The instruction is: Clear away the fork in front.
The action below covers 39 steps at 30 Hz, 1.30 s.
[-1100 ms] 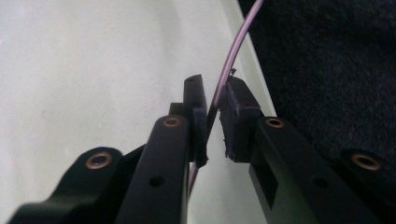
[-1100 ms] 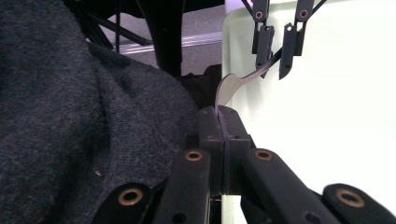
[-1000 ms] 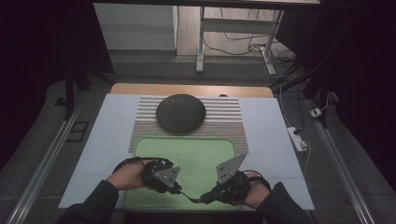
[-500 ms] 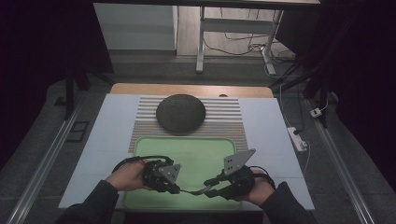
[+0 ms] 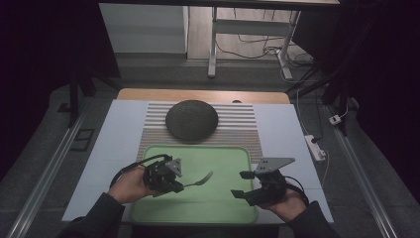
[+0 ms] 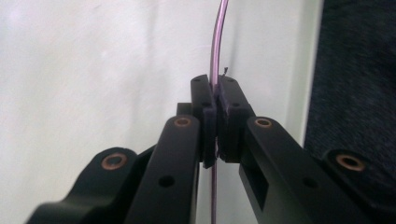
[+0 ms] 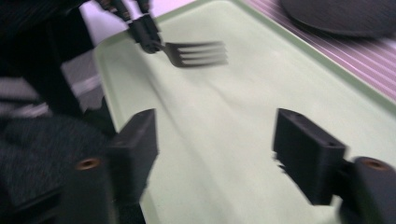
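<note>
Left gripper (image 5: 179, 187) fingers (image 6: 205, 112) clamped on fork (image 5: 198, 180) handle; tines jut right, above green tray (image 5: 223, 208). Right gripper (image 5: 241, 184) fingers (image 7: 137, 135) just been opening, nothing between, well right of fork over tray. Count: one counter (image 5: 124, 124), one striped mat (image 5: 242, 124), one tray, one dark round dish (image 5: 191, 120), one fork.

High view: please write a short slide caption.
Left gripper holds a fork over the green tray; right gripper open.

The right gripper (image 5: 241, 185) has let go of the fork (image 5: 198, 180), its jaws opening, and drawn away.
</note>
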### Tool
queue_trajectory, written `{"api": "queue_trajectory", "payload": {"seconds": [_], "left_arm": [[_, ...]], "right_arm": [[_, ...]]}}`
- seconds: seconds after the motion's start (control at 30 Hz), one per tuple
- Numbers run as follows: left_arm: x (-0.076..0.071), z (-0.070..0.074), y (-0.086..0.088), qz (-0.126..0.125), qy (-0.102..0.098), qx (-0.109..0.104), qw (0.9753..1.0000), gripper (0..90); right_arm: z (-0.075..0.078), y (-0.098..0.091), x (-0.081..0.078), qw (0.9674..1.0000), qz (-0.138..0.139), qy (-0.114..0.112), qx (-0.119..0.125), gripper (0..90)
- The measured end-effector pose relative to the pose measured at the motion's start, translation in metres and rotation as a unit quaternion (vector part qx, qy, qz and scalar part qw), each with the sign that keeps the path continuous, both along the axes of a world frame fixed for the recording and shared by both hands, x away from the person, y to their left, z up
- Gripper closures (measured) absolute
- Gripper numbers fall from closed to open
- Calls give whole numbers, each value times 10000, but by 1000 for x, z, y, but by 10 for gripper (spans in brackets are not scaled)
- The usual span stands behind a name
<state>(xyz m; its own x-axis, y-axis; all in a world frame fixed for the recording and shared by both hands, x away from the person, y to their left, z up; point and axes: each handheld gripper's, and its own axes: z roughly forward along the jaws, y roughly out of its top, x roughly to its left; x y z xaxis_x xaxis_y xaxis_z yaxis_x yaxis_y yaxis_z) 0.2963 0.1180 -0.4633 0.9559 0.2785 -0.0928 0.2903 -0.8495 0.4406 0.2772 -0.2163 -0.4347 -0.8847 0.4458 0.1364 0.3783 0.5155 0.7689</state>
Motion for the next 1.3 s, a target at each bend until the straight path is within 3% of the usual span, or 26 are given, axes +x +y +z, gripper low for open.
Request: {"api": "queue_trajectory", "payload": {"seconds": [0.07,0.23,0.33,0.43,0.53,0.63,0.73,0.9,0.97,1.0,1.13,1.3], "left_arm": [[1,-1,3,190,29,11,9998,865],[2,-1,8,737,141,-14,9972,865],[3,-1,15,1088,227,-86,9938,865],[2,-3,23,1489,308,-135,9883,865],[2,-7,32,1924,396,-121,9804,865],[0,-10,40,2389,472,-84,9699,865],[-1,-13,48,2832,550,-47,9575,864],[0,-21,57,3487,841,4,9334,865],[1,-24,59,3640,940,19,9267,865],[2,-26,60,3750,982,58,9218,864],[6,-32,63,3971,1044,218,9116,864],[11,-41,67,4148,1209,363,9011,861]], "right_arm": [[-1,-12,-1,9989,-462,59,-12,226],[-4,-27,-5,9970,-763,69,-89,170],[-7,-35,-10,9962,-861,23,-115,139],[-9,-41,-17,9957,-894,-75,-234,113],[-10,-47,-22,9943,-1027,-116,-275,59],[-10,-51,-26,9929,-1153,-155,-231,7],[-12,-56,-30,9921,-1216,-203,-243,0],[-14,-62,-38,9916,-1227,-205,-353,0],[-15,-63,-41,9913,-1222,-252,-411,0],[-15,-64,-43,9911,-1231,-264,-438,0],[-15,-66,-48,9902,-1252,-303,-535,0],[-17,-68,-49,9900,-1251,-275,-589,0]]}}
